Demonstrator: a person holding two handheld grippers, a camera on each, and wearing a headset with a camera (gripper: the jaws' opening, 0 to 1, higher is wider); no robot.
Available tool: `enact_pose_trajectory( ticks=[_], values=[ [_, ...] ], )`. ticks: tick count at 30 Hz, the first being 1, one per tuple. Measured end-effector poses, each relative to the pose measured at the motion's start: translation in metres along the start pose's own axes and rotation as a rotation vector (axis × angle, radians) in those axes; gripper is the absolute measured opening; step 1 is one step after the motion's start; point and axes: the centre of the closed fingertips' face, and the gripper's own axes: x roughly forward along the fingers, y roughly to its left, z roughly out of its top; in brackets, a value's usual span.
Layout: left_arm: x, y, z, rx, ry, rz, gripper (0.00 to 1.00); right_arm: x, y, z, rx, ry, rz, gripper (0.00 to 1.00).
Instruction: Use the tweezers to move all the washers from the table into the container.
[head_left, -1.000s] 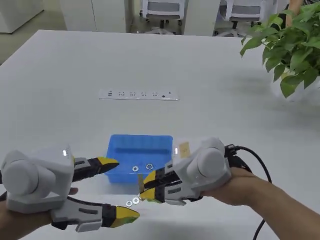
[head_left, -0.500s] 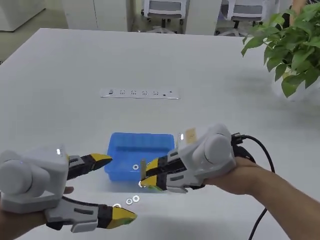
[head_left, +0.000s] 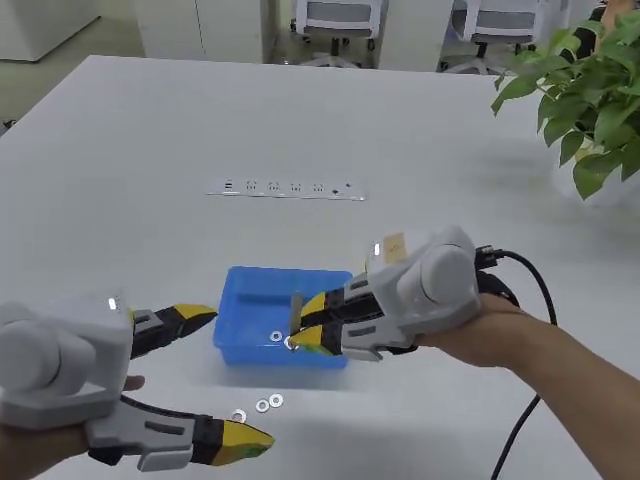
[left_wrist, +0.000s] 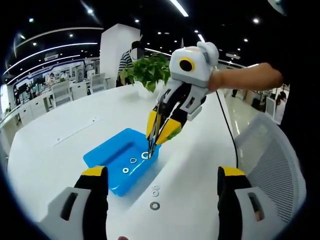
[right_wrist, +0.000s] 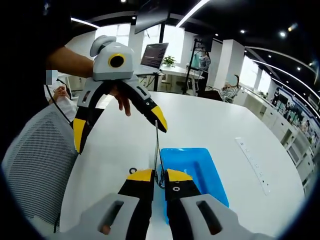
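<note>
Head view: your right gripper (head_left: 305, 335) pinches the tweezers (head_left: 296, 308), tip over the blue container (head_left: 250, 285), apparently carrying a washer (head_left: 290, 343). Drop it there next, then fetch three washers (head_left: 262, 404) lying toward the bench's near edge. Your left gripper (head_left: 230, 378) is spread, empty.

Three washers (head_left: 262, 405) are lying on the table (head_left: 150, 130), two more are resting in the one blue container (head_left: 250, 285), and one is sitting at the tips of the single pair of tweezers (head_left: 296, 308). One power strip (head_left: 287, 188) and one potted plant (head_left: 590, 90) are sitting farther back.
</note>
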Motion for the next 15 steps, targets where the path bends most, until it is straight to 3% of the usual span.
enact_pose_trajectory(
  ticks=[15],
  values=[
    [-0.002,0.006,-0.001,-0.005,0.003,0.011,0.99,0.004,-0.016,-0.007,-0.006,-0.007,-0.007,0.09]
  ],
)
